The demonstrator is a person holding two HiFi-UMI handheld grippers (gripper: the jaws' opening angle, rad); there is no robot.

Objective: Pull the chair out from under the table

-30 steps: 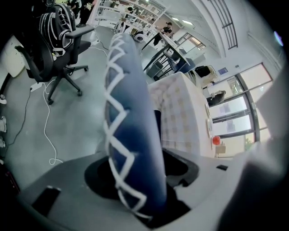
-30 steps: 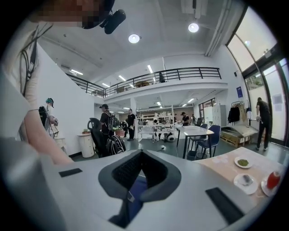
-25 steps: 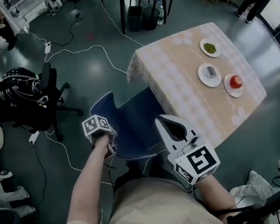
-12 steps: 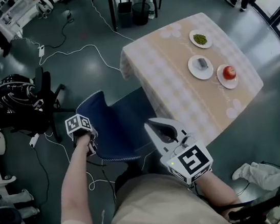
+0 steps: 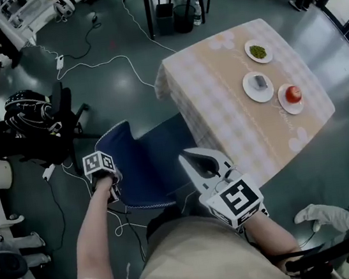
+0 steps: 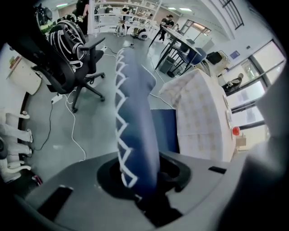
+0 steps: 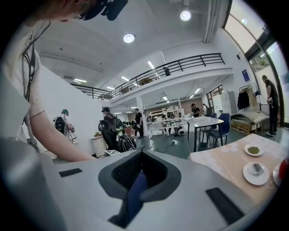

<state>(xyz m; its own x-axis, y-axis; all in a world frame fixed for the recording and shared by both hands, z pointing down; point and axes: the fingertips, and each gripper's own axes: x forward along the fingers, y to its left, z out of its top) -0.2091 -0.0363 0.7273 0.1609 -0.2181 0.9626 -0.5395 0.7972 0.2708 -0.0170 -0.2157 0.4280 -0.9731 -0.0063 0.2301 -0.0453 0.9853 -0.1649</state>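
Left gripper [image 5: 111,189] points steeply down and pinches the top edge of the chair [image 5: 151,163] back; its jaws have just been closing, and the padded blue edge with its white zigzag stitching sits squeezed between them. In the left gripper view that edge runs straight away from the jaws, up the middle of the picture.

In the head view the chair stands at the near-left side of the table [image 5: 226,118]. Its seat points toward the table, up and to the right. Its front part is hidden beneath the hanging checked cloth, while the rest of the seat is in the open. The back faces away from the table, toward the lower left. The back's top edge, the chair's long line here, runs across that direction, from the upper middle down toward the person.

The right gripper [image 5: 197,157] hangs over the near edge of the seat, pointing at the table, with its tips pressed together on nothing.

Three plates [image 5: 258,86] stand in a row on the far side of the tabletop, and a black office chair [image 5: 56,120] stands well off to the left.
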